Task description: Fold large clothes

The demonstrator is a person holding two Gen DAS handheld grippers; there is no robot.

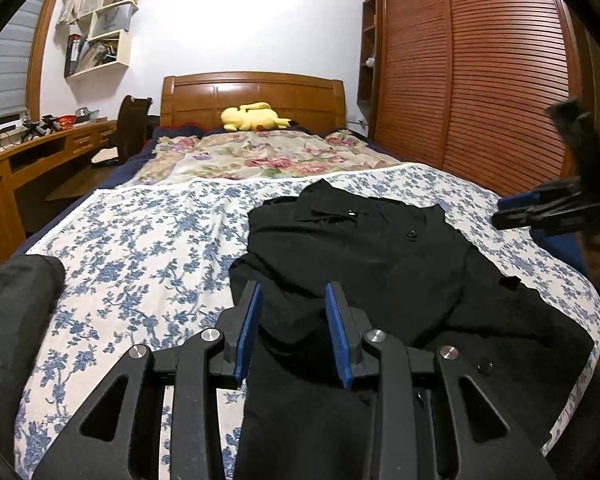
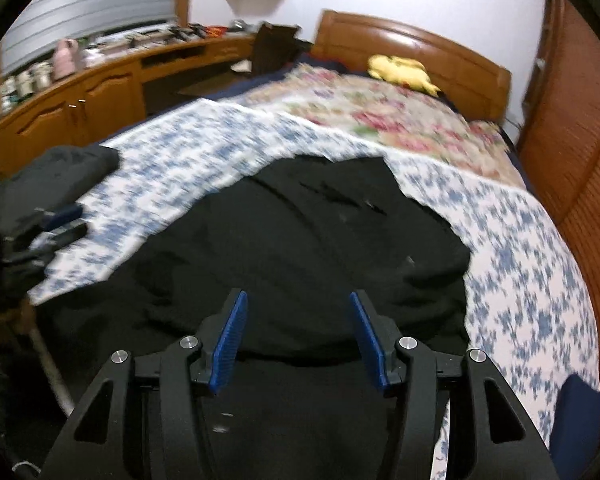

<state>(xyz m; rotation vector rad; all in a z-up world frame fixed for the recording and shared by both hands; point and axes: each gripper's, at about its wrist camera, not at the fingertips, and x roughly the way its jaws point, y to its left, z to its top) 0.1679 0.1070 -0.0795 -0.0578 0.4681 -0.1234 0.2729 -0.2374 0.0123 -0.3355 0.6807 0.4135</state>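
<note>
A large black garment (image 1: 380, 264) with buttons lies spread over the near right part of the bed (image 1: 140, 240). My left gripper (image 1: 293, 285) is at its near left edge, its blue pads closed on a raised bunch of the black cloth. My right gripper (image 2: 298, 295) hovers low over the same garment (image 2: 300, 232), open, with the cloth lying below the pads and nothing pressed between them. In the left wrist view the right gripper (image 1: 556, 208) shows at the far right edge. The right wrist view is blurred, with the left gripper (image 2: 56, 224) at its left edge.
A second dark garment (image 1: 12, 312) lies bunched at the bed's near left corner. A yellow plush toy (image 1: 252, 116) rests by the wooden headboard (image 1: 252, 96). A slatted wardrobe (image 1: 480, 80) stands to the right; a desk (image 1: 40, 148) and chair (image 1: 132, 124) stand left.
</note>
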